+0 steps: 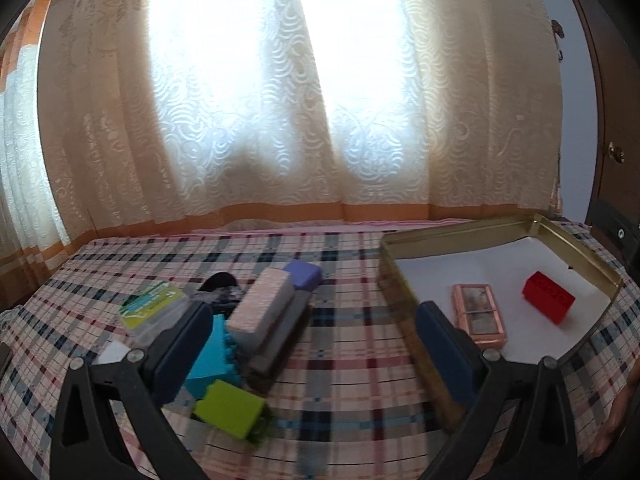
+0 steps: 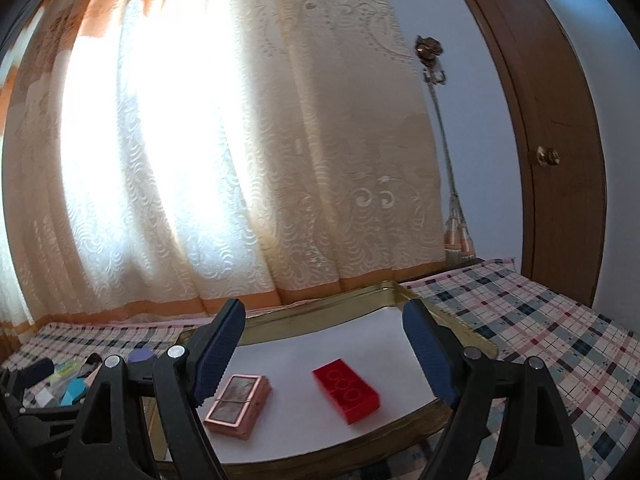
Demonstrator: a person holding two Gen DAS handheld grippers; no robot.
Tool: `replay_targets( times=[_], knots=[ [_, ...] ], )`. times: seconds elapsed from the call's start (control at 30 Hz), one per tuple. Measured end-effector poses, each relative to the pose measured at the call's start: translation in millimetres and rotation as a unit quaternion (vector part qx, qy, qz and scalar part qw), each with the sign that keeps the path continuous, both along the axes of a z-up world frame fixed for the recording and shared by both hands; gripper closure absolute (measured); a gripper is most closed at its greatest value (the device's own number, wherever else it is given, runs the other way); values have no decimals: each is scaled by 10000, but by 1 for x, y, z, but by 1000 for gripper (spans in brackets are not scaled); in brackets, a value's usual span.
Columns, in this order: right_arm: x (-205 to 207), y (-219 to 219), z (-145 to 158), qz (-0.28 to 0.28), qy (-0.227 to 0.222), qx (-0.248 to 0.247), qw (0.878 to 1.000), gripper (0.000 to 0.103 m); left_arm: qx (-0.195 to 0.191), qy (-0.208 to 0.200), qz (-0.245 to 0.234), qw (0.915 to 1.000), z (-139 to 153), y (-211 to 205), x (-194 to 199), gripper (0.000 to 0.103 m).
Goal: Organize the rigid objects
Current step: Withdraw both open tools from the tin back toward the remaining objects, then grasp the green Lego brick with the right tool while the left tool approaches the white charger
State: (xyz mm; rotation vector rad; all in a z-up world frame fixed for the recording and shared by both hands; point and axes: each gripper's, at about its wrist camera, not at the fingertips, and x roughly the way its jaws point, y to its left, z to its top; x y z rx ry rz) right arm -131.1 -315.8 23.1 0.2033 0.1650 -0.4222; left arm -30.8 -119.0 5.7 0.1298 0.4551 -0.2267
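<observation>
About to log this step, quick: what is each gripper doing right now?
Left gripper: open, holding nothing.
Right gripper: open, holding nothing, above the gold tin.

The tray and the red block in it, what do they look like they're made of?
The tray: probably thin metal, a shiny gold-toned tin with a rolled rim, lined with what looks like matte white paper. The red block: likely hard moulded plastic, glossy, with round studs on top.
</observation>
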Motion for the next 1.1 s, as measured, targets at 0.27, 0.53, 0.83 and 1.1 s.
replay_targets(
  times=[0.27, 0.53, 0.83, 1.1],
  knots=[
    [13, 32, -2, 489, 213, -70, 9986, 20, -43, 96, 112, 9999, -1, 22, 8, 1],
    [26, 62, -6, 837, 331, 205, 9957, 20, -36, 106, 235, 9997, -1, 45, 14, 1],
    [41, 104, -6, 1312, 452, 155, 9902, 20, -81, 187, 485, 9986, -3, 75, 25, 1],
    [55, 126, -8, 1615, 651, 174, 9846, 20, -122, 327, 665, 9972, -6, 103, 35, 1]
  ],
)
